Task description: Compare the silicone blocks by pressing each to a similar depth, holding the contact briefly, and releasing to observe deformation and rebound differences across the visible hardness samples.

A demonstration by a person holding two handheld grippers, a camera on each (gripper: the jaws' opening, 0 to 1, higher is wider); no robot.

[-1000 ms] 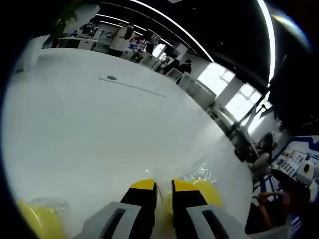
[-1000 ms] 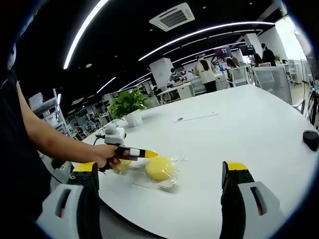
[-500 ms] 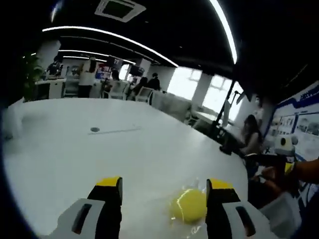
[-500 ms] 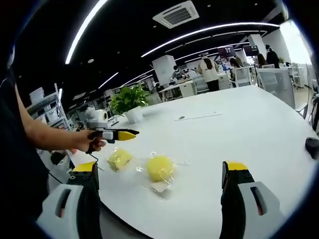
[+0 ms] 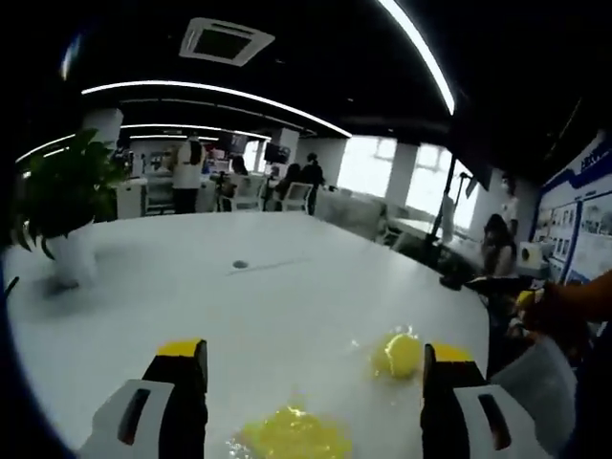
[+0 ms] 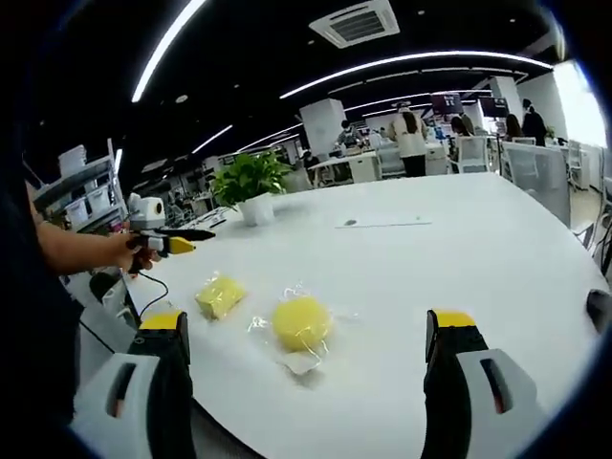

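Left gripper view first: the left gripper (image 5: pixel 304 382) has its jaws spread wide with nothing between them, hanging above the white table (image 5: pixel 191 287). Two bagged yellow samples lie on the table. The squarish block (image 5: pixel 287 438) is near, low between the jaws and blurred. The round block (image 5: pixel 397 354) lies farther off to the right, just inside the right jaw. A potted plant (image 5: pixel 57 210) stands at the far left.

My worry here is that both samples are in loose, crinkly clear plastic. Press down off-centre and I'd guess the wrap slides on the smooth tabletop, so the block scoots away and the depth doesn't match the other sample. Open jaws could also straddle a block rather than press it.

Right gripper view: the right gripper (image 6: pixel 306 382) is also released, jaws far apart and empty, near the table edge. The left gripper (image 6: pixel 167 241) shows at far left in the person's hand (image 6: pixel 129 251), raised off to the left of the blocks and touching neither. From this side I can't tell how its jaws stand.

The round block (image 6: pixel 300 320) is a disc lying flat, with no real long axis; its wrap trails a loose flap toward the near edge. The squarish block (image 6: pixel 220 295) is just to its left, a little apart, lying flat and turned a bit diagonal, its longer side running near-left to far-right as best I can judge.
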